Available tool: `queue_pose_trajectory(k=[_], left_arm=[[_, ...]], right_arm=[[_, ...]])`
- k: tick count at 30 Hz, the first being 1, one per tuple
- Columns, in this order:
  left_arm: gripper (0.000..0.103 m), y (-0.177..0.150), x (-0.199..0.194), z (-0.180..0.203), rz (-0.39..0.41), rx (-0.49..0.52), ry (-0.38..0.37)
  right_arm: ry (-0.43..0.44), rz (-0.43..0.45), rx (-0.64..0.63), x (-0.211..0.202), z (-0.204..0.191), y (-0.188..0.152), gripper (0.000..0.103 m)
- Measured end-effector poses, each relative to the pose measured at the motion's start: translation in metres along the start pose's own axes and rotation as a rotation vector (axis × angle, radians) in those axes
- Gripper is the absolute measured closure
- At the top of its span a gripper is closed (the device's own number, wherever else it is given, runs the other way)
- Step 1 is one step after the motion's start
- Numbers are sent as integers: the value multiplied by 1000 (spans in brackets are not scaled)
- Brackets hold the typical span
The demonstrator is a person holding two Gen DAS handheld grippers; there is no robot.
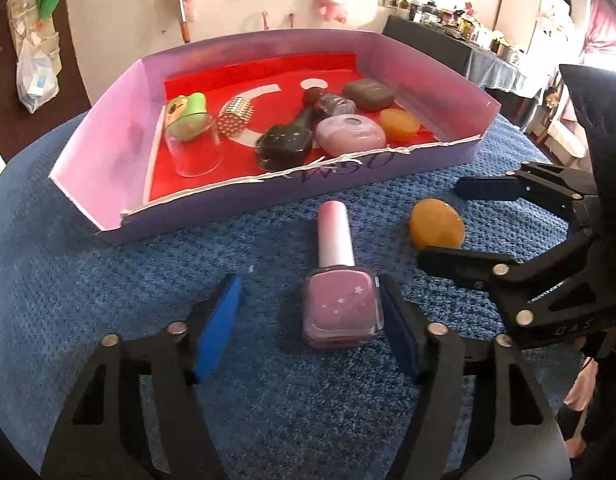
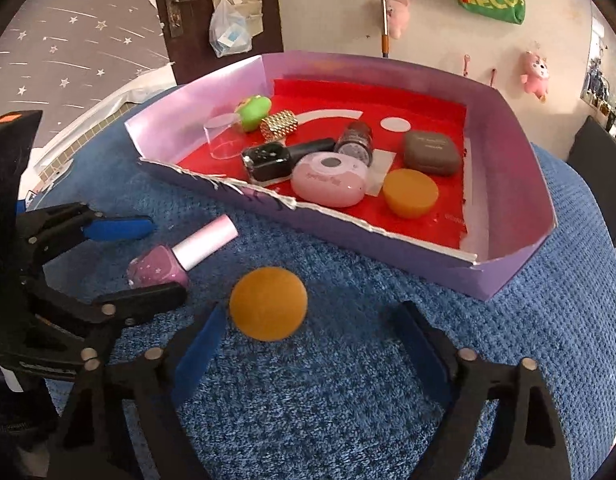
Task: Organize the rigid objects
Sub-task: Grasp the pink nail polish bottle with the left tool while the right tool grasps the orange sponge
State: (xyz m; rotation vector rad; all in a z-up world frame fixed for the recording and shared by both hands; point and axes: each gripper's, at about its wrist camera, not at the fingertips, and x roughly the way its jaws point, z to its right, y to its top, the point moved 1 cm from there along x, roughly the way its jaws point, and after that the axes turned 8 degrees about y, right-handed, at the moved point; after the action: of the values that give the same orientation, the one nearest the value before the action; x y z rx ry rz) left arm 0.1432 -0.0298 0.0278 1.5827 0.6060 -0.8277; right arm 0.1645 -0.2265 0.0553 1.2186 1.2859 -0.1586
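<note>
A pink nail polish bottle (image 1: 340,300) (image 2: 163,268) lies on the blue cloth, cap pointing toward the box. My left gripper (image 1: 308,284) (image 2: 167,260) straddles its body. The right pad touches the glass and the left pad stands apart, so it is open. An orange round disc (image 2: 267,308) (image 1: 438,228) lies to the right of the bottle. My right gripper (image 2: 314,312) (image 1: 440,224) is open around the disc, which sits close to its left pad with a wide gap on the other side.
A purple box (image 1: 107,152) (image 2: 508,128) with a red floor stands just beyond, front wall torn. It holds a clear cup (image 1: 193,148), green toy, gold studded cylinder, black polish bottle (image 2: 267,160), pink case, grey case, glitter jar and another orange disc (image 2: 410,192).
</note>
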Motion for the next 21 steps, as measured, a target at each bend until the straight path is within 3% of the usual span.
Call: queue_pose_trajectory(k=[3, 8, 10, 21], left_arm=[[46, 1, 0, 2, 11, 6, -7], [68, 2, -2, 6, 18, 13, -47], [69, 1, -3, 4, 20, 6, -54], [69, 1, -23, 6, 65, 3, -77]], right_arm=[[1, -1, -15, 2, -3, 1, 20], [5, 3, -51, 5, -11, 3, 43], [18, 11, -56, 3, -12, 2, 62], [12, 76, -48, -21, -23, 0, 63]])
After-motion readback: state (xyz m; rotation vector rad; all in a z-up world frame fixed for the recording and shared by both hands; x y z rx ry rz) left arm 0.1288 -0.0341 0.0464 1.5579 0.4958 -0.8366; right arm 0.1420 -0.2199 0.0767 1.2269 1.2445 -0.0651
